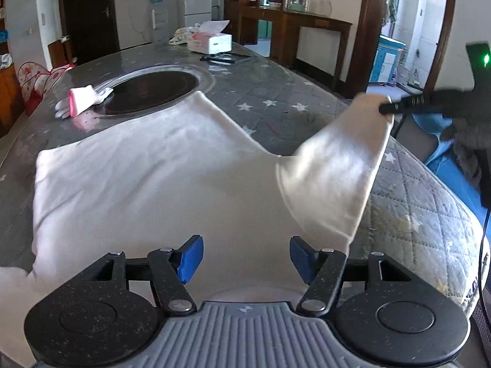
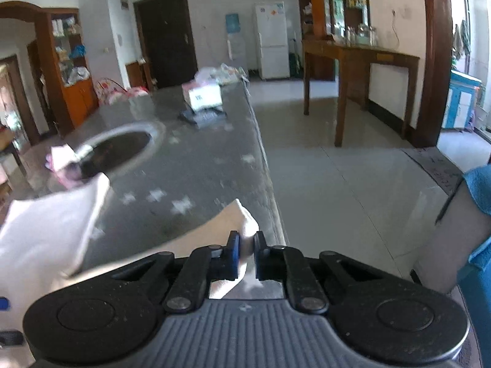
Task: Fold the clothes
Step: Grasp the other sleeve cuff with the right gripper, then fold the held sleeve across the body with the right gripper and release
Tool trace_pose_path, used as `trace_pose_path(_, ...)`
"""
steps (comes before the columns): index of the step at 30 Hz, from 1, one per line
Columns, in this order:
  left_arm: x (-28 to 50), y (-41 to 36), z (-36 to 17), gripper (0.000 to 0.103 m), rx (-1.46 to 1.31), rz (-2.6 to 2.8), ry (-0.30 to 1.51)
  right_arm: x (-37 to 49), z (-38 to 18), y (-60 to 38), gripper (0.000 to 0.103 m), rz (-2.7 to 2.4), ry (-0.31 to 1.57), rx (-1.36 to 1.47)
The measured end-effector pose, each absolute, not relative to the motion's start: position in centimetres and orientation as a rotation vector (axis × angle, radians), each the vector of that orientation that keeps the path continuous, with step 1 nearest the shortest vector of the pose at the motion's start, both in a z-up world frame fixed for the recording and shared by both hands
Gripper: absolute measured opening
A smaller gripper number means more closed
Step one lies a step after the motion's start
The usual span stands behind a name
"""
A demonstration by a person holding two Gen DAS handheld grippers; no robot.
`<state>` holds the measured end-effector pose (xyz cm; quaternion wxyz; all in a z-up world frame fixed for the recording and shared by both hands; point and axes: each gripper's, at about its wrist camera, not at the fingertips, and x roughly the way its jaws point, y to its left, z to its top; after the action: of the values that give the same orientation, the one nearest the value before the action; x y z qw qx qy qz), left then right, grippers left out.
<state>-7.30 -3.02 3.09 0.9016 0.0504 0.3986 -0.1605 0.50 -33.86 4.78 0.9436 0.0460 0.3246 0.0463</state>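
Note:
A white shirt [image 1: 147, 184] lies spread on the grey star-patterned table [image 1: 260, 92]. My left gripper [image 1: 246, 257] is open and empty, its blue pads just above the shirt's near part. My right gripper [image 2: 246, 253] is shut on the end of the shirt's sleeve [image 2: 245, 217] and holds it lifted above the table near its right edge. In the left wrist view the right gripper [image 1: 388, 108] shows at the far right with the sleeve [image 1: 331, 171] stretched up to it. The shirt's body [image 2: 43, 233] shows at the left of the right wrist view.
A round dark inset [image 1: 150, 90] sits in the table's middle, with a pink-and-white cloth [image 1: 81, 101] at its left rim. A tissue box [image 1: 210, 41] and a dark flat item [image 1: 224, 58] lie at the far end. The table's right edge [image 2: 267, 165] drops to tiled floor.

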Motion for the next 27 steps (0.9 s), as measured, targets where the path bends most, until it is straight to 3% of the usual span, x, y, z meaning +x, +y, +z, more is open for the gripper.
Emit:
trace_pose_path(12,-7.4,-4.3,2.5,0.071,0.132,-0.355,0.808,-0.8,13.9,-27.8,0.008,0.284,0.543,0.049)
trace_pose_path(17,-8.1,-1.4,4.0,0.073,0.086,-0.319,0.771,-1.6,16.7,-22.6,0.008,0.396,0.523,0.004)
trace_pose_path(27,-11.3,7.1,5.8,0.077,-0.037,-0.165,0.721,-4.1,16.1,-10.6,0.008,0.616,0.554,-0.129)
